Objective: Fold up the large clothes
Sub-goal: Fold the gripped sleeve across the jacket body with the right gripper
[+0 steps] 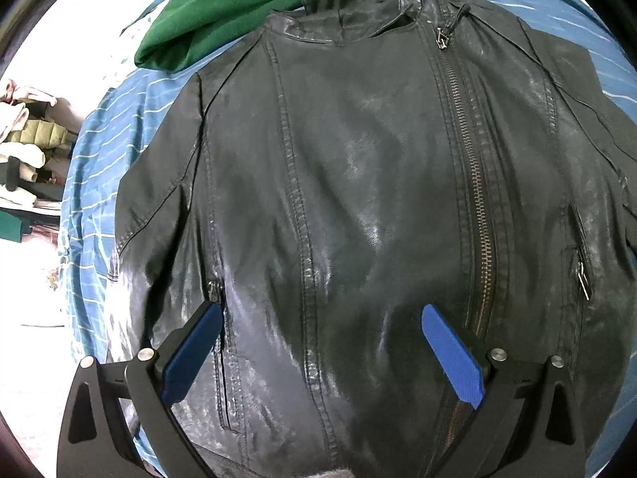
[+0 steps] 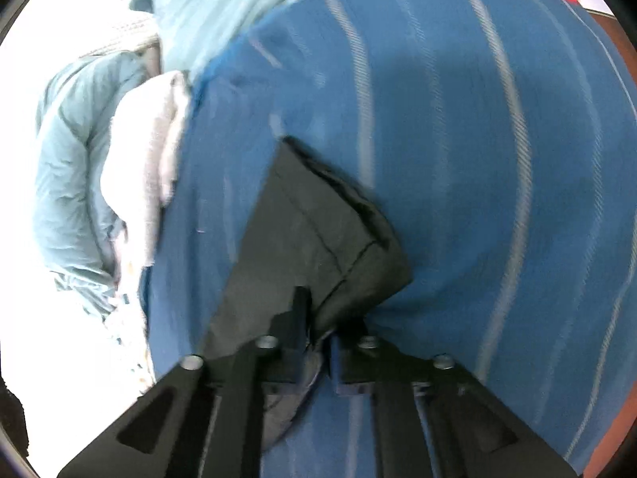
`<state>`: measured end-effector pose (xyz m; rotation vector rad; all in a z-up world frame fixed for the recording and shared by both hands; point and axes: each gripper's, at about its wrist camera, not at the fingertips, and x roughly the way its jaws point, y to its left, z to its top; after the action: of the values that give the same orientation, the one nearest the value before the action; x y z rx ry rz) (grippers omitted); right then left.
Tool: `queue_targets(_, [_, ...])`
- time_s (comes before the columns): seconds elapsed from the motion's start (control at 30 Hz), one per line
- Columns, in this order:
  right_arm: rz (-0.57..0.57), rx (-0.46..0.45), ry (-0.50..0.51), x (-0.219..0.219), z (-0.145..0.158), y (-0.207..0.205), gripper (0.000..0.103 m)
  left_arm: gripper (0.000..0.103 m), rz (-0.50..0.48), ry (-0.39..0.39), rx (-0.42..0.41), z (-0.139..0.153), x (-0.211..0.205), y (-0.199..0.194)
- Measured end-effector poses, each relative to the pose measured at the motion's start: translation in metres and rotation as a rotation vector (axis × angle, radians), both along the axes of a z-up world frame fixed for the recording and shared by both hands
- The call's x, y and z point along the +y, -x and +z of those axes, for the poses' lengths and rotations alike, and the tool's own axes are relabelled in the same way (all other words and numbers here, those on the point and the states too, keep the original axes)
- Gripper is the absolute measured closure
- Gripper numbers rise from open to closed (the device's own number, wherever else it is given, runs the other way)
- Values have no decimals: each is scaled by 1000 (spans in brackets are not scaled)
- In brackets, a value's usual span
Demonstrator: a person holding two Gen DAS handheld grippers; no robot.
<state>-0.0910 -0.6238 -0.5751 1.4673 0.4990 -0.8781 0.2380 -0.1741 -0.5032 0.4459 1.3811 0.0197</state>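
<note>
Jacket [image 1: 358, 199], black leather, spread flat front-up on blue striped sheet [image 1: 95, 167], filling most of left wrist view; zip [image 1: 473, 199] running down right of centre. Left gripper [image 1: 322, 350] at bottom, jaws wide apart, hovering over hem area, nothing between them. Green garment [image 1: 207, 12] w/ white stripes upper left, beyond collar. Clothes pile [image 1: 28, 135] at left edge. Right wrist view only: blurred, right gripper [image 2: 318, 342] at bottom centre, jaws clamped together on a dark sleeve [image 2: 310, 239] end over sheet; pale blue puffer [image 2: 67, 167] and white cloth [image 2: 139, 159] at left.
</note>
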Motion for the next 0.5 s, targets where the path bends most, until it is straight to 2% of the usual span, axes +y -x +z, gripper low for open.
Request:
queue_targets(0.1, [50,8,81,-5,33,-20,99,0,16,5,-5,2,6,0])
queue_targets(0.23, [141,-27,178,4,89,-53,99,0,58,25,-3,6,22,2])
queue_targets(0.37, [287,-61,274,34,151,-98,99,0,101,41,-9,11,39,3])
queue_targets(0.5, [478,-106,341,84,203,-169,99,0,167,65,-20,20,70,2])
